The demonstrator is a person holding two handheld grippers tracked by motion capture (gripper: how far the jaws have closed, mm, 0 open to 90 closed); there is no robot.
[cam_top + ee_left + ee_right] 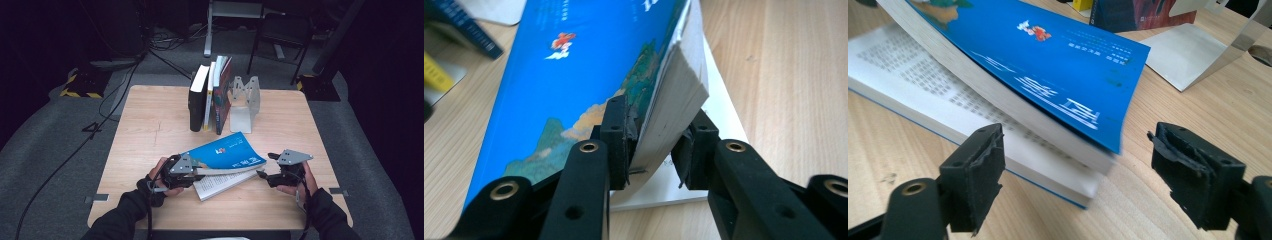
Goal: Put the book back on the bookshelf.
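A blue-covered book [225, 152] lies open near the front of the wooden table [150, 125]. Its cover and a thick wad of pages [674, 105] are lifted off the lower printed pages [220, 184]. My left gripper [196, 167] is shut on that lifted wad at the book's left end. In the left gripper view one pad [616, 135] presses on the blue cover [574, 75] and the other sits under the pages. My right gripper [263, 172] stands open just off the book's right corner. In the right gripper view the blue cover [1058, 65] and lower pages [908, 65] lie ahead of its spread jaws.
Behind the book, three upright books [210, 97] lean against a metal bookend [245, 100] at the table's far middle. The bookend's flat foot [1188, 50] lies close behind the blue book. A chair [282, 30] and cables sit on the floor beyond.
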